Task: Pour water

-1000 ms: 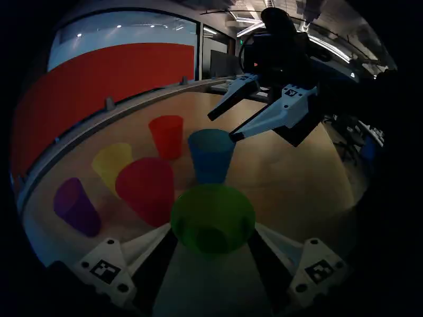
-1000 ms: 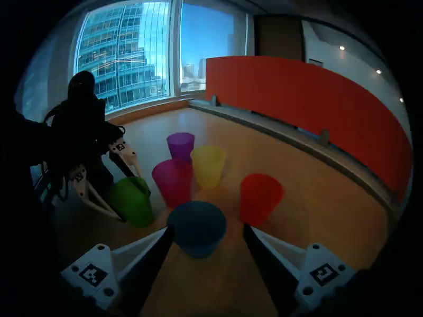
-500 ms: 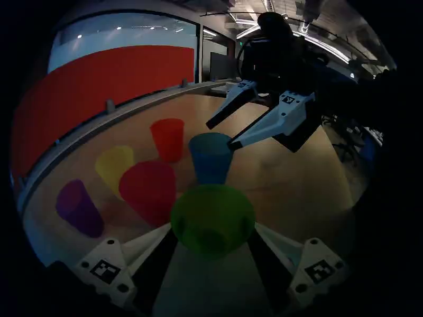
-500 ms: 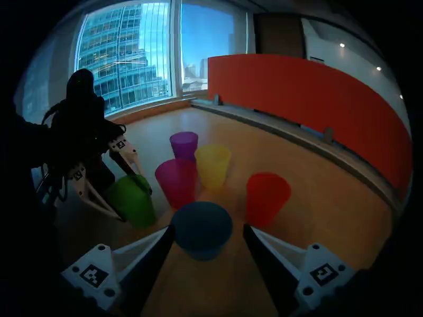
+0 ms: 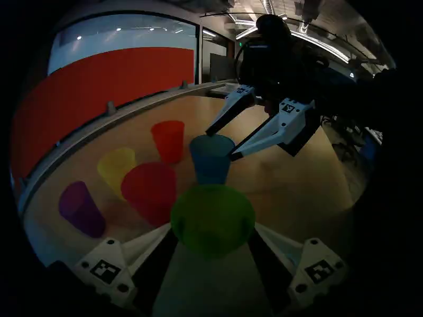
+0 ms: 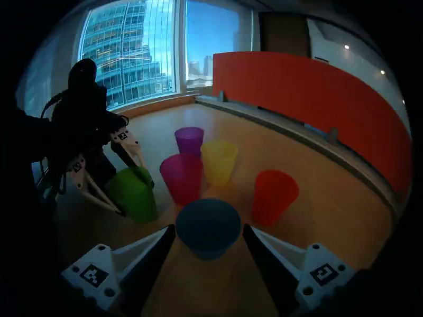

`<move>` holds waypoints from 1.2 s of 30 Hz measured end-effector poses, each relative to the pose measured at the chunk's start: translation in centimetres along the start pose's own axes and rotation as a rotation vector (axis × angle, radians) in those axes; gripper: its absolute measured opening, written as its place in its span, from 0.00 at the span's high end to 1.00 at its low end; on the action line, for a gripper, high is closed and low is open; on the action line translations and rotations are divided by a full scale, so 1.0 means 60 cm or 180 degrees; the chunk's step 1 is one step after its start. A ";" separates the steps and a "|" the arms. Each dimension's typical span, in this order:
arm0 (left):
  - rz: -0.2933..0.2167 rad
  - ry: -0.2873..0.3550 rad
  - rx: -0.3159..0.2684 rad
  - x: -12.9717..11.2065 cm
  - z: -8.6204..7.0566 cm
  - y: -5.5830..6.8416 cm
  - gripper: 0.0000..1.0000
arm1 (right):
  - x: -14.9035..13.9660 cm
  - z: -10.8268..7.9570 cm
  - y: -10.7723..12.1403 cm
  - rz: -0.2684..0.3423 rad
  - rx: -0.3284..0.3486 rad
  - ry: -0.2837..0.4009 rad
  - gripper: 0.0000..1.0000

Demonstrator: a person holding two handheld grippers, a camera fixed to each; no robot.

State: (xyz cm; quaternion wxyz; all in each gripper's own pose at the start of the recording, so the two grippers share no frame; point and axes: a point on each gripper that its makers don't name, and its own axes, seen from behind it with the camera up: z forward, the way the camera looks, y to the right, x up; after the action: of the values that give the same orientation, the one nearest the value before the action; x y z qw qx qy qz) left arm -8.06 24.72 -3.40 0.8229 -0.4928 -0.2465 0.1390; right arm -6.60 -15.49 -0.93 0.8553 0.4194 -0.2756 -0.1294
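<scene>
While the left tool (image 5: 212, 227) clasped the green cup (image 5: 212, 211) between both fingers, the purple cup (image 5: 79, 208), yellow cup (image 5: 117, 165), magenta cup (image 5: 149, 190) and red cup (image 5: 168, 140) stood on the tabletop (image 5: 285, 179) ahead and to its left, with the blue cup (image 5: 211, 158) straight beyond the green one. The right tool (image 6: 208, 227) was spread wide, one finger on either side of that blue cup, close beside its walls.
</scene>
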 end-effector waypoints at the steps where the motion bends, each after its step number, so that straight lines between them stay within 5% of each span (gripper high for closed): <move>1: -0.0003 0.0001 0.0004 0.000 -0.001 0.000 0.16 | -0.002 0.003 -0.001 0.0000 0.0004 -0.0006 0.01; 22: -0.0076 0.0091 0.0094 0.006 -0.022 -0.014 0.16 | -0.026 0.054 -0.001 -0.0057 -0.0009 -0.0080 0.07; 36: -0.0153 0.0190 0.0194 0.015 -0.036 -0.027 0.16 | -0.014 0.048 -0.012 -0.0051 0.0017 0.0038 0.12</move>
State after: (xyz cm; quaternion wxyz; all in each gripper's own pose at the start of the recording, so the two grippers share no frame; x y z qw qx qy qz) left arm -6.13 22.76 -2.59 0.8476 -0.4653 -0.2292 0.1119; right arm -8.93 -17.42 -0.39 0.8547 0.4247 -0.2674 -0.1330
